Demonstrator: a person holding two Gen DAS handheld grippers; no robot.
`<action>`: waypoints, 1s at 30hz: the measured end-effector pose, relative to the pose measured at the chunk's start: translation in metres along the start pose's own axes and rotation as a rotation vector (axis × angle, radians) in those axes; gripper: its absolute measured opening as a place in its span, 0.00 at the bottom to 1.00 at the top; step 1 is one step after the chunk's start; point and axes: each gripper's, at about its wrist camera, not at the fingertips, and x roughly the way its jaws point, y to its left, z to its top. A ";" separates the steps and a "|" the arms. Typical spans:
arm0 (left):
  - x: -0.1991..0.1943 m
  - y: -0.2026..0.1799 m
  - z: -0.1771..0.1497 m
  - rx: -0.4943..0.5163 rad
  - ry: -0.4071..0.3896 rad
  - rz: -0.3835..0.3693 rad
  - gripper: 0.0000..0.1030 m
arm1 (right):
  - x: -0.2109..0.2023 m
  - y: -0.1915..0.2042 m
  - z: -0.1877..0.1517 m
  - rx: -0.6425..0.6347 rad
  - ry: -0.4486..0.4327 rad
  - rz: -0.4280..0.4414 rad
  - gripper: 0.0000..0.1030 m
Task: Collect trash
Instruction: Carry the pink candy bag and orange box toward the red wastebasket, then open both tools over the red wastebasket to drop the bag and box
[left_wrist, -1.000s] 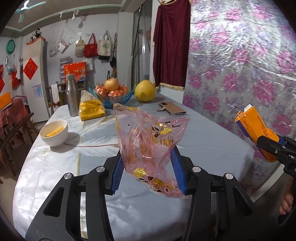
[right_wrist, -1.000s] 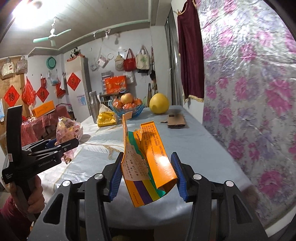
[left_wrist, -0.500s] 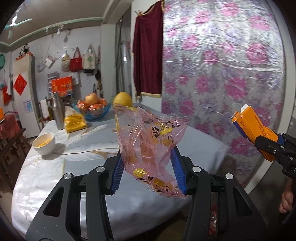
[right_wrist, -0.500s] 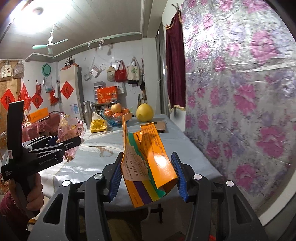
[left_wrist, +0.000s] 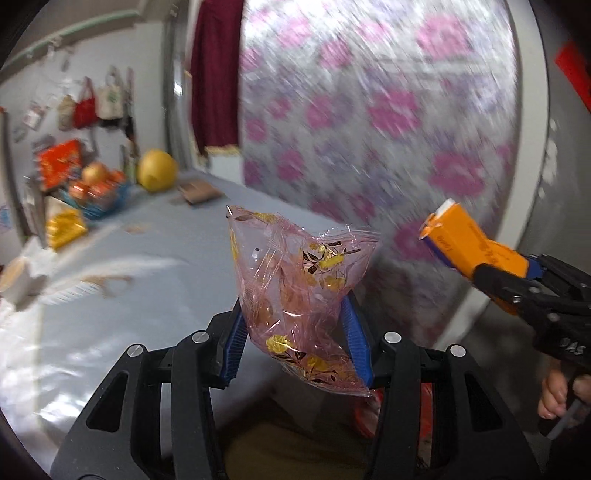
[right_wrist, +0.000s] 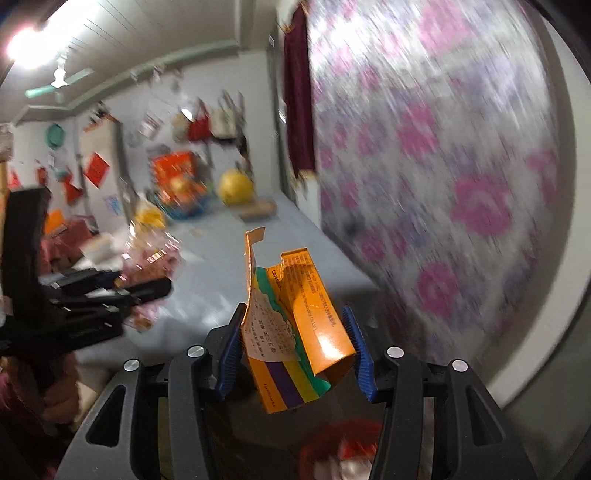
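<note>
My left gripper (left_wrist: 295, 343) is shut on a crumpled pink plastic bag (left_wrist: 299, 288) with gold flower print, held in the air beyond the table's near edge. My right gripper (right_wrist: 295, 354) is shut on a torn orange carton (right_wrist: 295, 332) with green, yellow and purple stripes. The carton (left_wrist: 469, 247) and right gripper (left_wrist: 517, 284) also show at the right of the left wrist view. The left gripper (right_wrist: 140, 291) with the bag (right_wrist: 151, 258) shows at the left of the right wrist view. Both views are blurred by motion.
A round table with a white cloth (left_wrist: 110, 302) lies behind, bearing a fruit bowl (left_wrist: 96, 192), a yellow pomelo (left_wrist: 157, 174), a yellow packet (left_wrist: 64, 227) and a white bowl (left_wrist: 14, 280). A flowered curtain (left_wrist: 369, 129) hangs to the right. Something red (right_wrist: 343, 443) lies low below the grippers.
Both grippers have swung right and back from the table with their trash still held. The table has slid left in both views, and a red object has come into sight below.
</note>
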 end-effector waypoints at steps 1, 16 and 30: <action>0.008 -0.006 -0.004 0.010 0.023 -0.014 0.48 | 0.012 -0.012 -0.015 0.014 0.056 -0.021 0.50; 0.138 -0.122 -0.073 0.246 0.403 -0.244 0.53 | 0.076 -0.141 -0.148 0.296 0.389 -0.177 0.80; 0.197 -0.159 -0.117 0.288 0.571 -0.222 0.85 | 0.059 -0.163 -0.158 0.421 0.369 -0.111 0.85</action>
